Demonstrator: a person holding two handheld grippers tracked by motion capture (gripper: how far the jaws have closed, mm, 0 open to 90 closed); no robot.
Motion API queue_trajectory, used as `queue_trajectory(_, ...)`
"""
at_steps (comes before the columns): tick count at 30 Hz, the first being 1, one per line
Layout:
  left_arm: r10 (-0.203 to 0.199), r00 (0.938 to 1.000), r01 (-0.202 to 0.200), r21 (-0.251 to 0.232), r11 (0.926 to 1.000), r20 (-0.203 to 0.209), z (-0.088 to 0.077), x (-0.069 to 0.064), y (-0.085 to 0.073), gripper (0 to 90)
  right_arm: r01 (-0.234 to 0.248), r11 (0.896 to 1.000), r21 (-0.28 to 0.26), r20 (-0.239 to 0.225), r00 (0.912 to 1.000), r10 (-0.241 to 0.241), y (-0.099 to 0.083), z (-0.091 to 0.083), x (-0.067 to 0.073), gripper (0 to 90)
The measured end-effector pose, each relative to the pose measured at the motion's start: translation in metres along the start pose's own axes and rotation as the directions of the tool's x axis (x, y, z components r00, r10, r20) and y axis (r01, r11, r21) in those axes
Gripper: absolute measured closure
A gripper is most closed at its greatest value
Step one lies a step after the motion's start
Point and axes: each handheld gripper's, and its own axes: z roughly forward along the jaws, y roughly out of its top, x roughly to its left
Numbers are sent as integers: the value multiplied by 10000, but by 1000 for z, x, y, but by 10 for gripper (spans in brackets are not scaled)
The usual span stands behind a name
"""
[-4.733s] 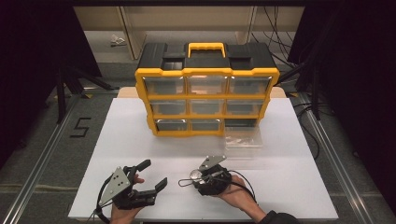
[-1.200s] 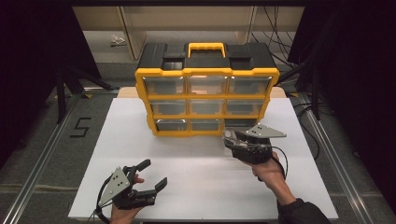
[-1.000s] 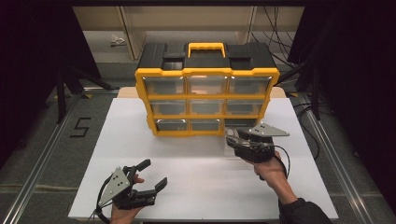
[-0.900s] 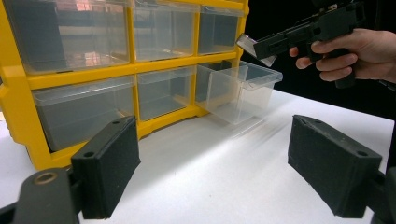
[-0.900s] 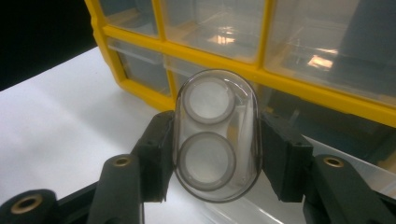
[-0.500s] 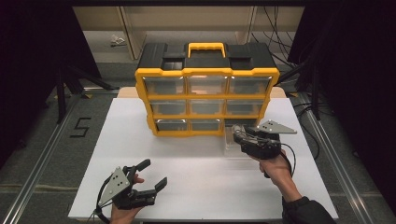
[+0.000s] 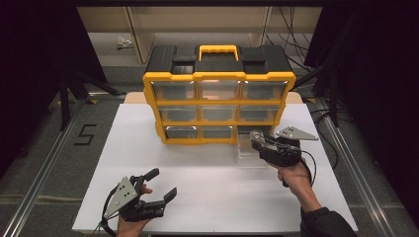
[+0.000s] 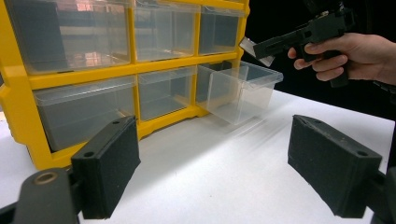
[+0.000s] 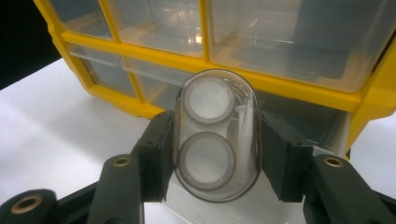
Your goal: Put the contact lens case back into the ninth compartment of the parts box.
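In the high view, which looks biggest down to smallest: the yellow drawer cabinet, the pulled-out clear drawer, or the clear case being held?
1. Yellow drawer cabinet, far the largest.
2. Pulled-out clear drawer.
3. Clear case in the right hand-held gripper, smallest, though partly hidden.

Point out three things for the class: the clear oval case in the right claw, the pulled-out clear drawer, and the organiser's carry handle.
clear oval case (image 9: 215,135), right gripper view, flat face between its two rings.
pulled-out clear drawer (image 8: 243,95), left gripper view, front wall.
carry handle (image 7: 218,49), high view, top bar.
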Motion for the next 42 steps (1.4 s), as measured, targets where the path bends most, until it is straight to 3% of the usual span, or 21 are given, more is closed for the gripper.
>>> queue_trajectory(35,-15,10000,15,-13,10000,10,0,0,0,162,-423,9986,312,435,9982,409,-9,8,-12,488)
queue_trajectory(42,-28,10000,28,-18,10000,16,0,0,0,163,-606,9981,94,441,9972,602,-6,5,-13,402)
